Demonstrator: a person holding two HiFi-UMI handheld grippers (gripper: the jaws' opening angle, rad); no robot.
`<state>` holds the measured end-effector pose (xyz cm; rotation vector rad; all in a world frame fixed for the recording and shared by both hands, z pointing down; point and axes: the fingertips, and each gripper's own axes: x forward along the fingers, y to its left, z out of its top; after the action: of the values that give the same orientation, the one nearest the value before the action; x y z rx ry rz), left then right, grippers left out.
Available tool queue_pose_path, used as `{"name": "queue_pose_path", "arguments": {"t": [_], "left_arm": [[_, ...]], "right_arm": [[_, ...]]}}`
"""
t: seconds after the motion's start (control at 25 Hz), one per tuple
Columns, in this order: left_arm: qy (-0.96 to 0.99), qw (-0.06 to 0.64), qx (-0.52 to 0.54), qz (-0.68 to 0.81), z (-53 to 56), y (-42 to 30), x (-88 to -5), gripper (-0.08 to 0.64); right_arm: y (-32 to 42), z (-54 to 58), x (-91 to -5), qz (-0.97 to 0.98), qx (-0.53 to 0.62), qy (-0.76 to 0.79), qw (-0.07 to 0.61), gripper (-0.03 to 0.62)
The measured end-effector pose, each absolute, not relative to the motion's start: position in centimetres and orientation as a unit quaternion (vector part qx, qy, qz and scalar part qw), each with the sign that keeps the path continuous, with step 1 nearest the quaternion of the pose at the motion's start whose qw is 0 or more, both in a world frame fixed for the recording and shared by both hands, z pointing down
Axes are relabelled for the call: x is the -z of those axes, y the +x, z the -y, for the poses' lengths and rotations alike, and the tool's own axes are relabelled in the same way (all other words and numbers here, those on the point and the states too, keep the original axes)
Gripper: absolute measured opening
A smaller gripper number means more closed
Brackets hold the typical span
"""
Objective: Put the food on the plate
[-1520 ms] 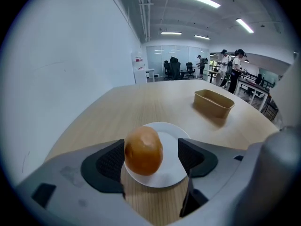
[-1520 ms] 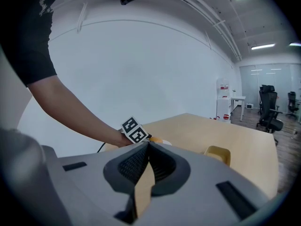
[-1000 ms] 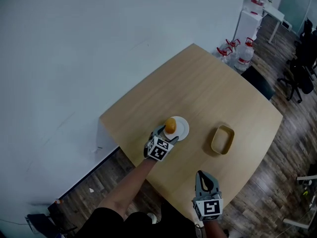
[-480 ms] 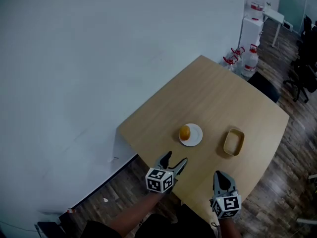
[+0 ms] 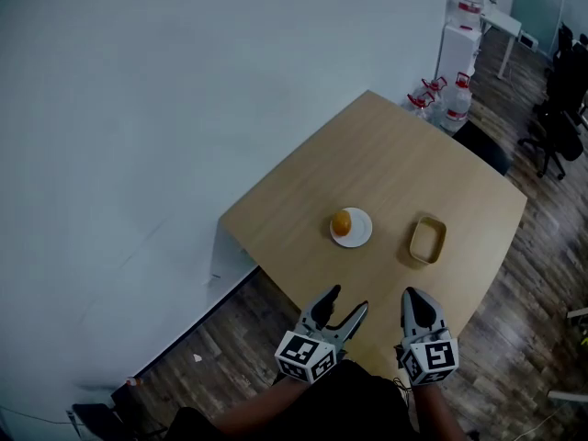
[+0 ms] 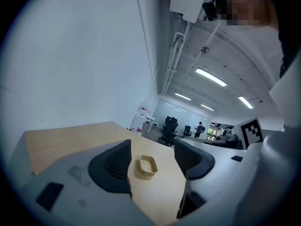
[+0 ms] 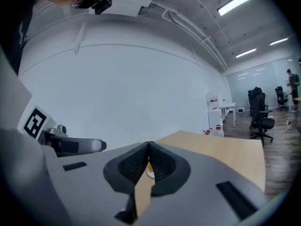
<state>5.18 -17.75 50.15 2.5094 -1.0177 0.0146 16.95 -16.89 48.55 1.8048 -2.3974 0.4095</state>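
Note:
A round orange piece of food (image 5: 341, 222) lies on the small white plate (image 5: 359, 231) in the middle of the wooden table (image 5: 395, 163). My left gripper (image 5: 346, 300) hovers over the table's near edge, well short of the plate. Its jaws are wide apart and closing, with nothing between them. In the left gripper view (image 6: 153, 161) only the far yellow container (image 6: 146, 166) shows through the gap. My right gripper (image 5: 411, 295) sits just to the right of it, shut and empty, and the right gripper view (image 7: 149, 161) shows the pads pressed together.
A yellow rectangular container (image 5: 427, 239) stands on the table to the right of the plate. Water bottles (image 5: 455, 99) and a white cabinet (image 5: 459, 44) stand past the table's far corner. Office chairs (image 5: 556, 108) are at the right. A white wall runs along the left.
My left gripper was at the plate beside the food; it has drawn back to the near table edge, leaving the food on the plate. The right gripper stays near the edge.

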Motion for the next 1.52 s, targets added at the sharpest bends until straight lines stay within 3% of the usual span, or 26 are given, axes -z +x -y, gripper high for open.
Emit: {"name": "queue_pose_path", "arguments": {"t": [0.24,0.4,0.88,1.52], "left_arm": [[0.905,0.218,-0.020,0.365,16.0,4.9,-49.1,0.023],[0.905,0.206,-0.016,0.373,17.0,5.9,-47.4,0.018],[0.896,0.132,0.000,0.424,18.9,4.7,-45.5,0.017],[0.895,0.136,-0.014,0.426,19.3,4.1,-46.2,0.017]], "right_arm": [[15.7,15.0,-46.2,0.797,-0.108,0.592,0.051,0.060],[14.3,14.7,-44.6,0.821,-0.059,0.566,0.048,0.060],[16.6,14.8,-44.9,0.782,-0.086,0.615,0.055,0.060],[17.0,15.3,-44.7,0.766,-0.067,0.636,0.061,0.060]]}}
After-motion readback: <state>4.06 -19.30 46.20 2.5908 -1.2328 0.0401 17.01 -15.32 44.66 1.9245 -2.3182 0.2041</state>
